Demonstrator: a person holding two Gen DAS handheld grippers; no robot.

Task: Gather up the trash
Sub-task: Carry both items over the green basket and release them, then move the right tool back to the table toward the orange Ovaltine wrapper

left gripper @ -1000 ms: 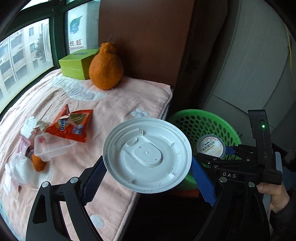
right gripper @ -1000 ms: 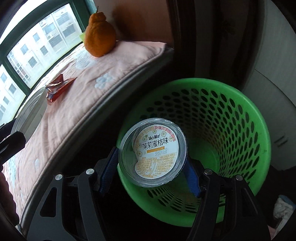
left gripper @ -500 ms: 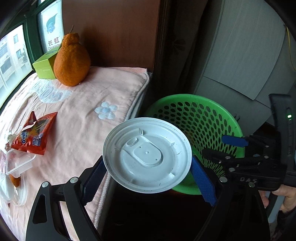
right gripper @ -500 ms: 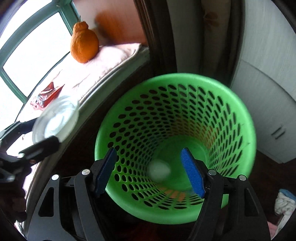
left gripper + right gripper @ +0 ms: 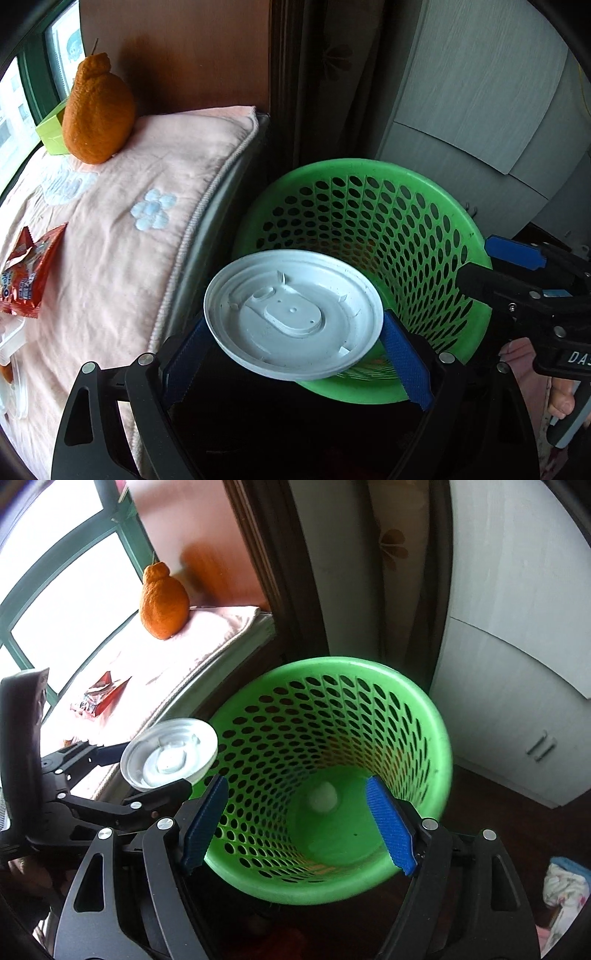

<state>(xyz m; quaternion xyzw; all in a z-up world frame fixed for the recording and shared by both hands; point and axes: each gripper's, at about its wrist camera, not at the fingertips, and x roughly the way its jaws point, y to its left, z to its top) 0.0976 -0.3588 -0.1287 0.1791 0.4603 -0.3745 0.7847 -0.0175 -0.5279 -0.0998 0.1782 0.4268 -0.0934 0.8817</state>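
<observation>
Green basket (image 5: 424, 716) perforated smooth plastic, slight gloss; white lid (image 5: 293, 314) matt moulded plastic; cushion (image 5: 122, 236) soft pink cloth; snack wrapper (image 5: 27, 277) glossy foil; orange fruit (image 5: 98, 110) rough-skinned.

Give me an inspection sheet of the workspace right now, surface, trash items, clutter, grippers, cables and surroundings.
Surface: pink cushion, partly covered.
Job's things: white lid over green basket rim; pale round item on the basket floor; red wrapper on cushion.
Clutter: orange fruit, green box.
Grippers: left gripper grips lid; right gripper empty, jaws just opened.
Cables: nothing seen.
Surroundings: window, grey cabinet.
</observation>
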